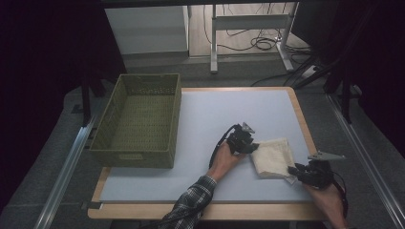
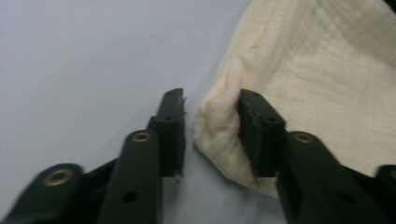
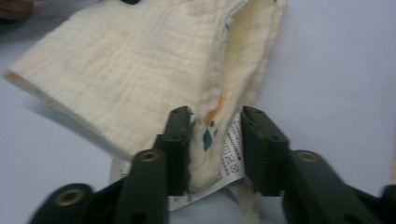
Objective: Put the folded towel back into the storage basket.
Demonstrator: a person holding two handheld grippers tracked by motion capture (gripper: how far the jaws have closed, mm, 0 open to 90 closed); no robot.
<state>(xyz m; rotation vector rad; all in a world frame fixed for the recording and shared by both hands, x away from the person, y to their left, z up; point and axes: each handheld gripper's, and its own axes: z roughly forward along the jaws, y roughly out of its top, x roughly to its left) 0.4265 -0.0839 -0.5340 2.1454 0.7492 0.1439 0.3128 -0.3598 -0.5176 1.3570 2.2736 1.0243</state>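
One cloth [image 1: 273,156]. One basket [image 1: 138,120]. One bench [image 1: 205,114]. Two claws: left [image 1: 252,146], right [image 1: 292,171]. Two hands: left [image 1: 224,160], right [image 1: 329,198].

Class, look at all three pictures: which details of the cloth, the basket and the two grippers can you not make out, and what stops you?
- Cloth: its underside is hidden; the left gripper covers one corner.
- Care label: print too small and blurred in the right gripper view.
- Right gripper: whether both fingers press the cloth is unclear.
- Basket: its near inner wall is hidden by the rim in the high view.
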